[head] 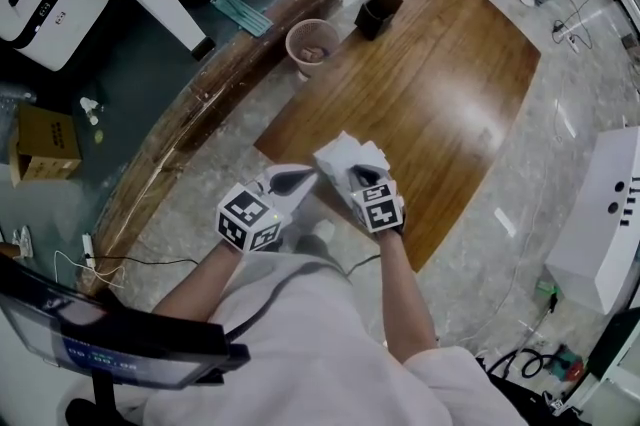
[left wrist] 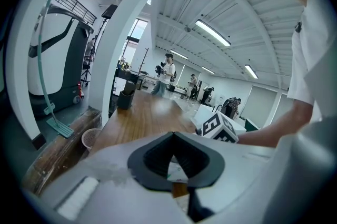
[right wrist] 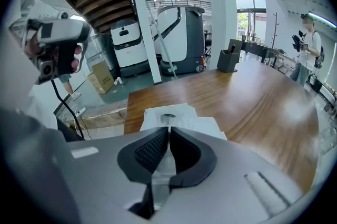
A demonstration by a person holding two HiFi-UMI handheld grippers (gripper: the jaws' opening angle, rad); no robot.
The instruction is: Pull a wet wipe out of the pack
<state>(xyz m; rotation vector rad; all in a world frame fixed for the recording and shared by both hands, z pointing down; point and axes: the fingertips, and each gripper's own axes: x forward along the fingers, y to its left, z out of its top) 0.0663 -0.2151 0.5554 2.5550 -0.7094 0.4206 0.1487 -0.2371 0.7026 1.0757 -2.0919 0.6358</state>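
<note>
The left hand-held gripper (left wrist: 172, 136) has its jaws closed on a printed white edge, seemingly the pack's. The right hand-held gripper (right wrist: 167, 129) pinches a thin pale sheet, likely the wipe (right wrist: 160, 175). Just beyond, the pack (right wrist: 168, 112) hangs in the air before the desk (right wrist: 253, 97); the pull looks begun, but the wipe is not yet free.

No lettering or number is legible anywhere. Print on the cardboard box (head: 45, 142) at left and on the screen (head: 110, 349) at lower left is too small to read.
</note>
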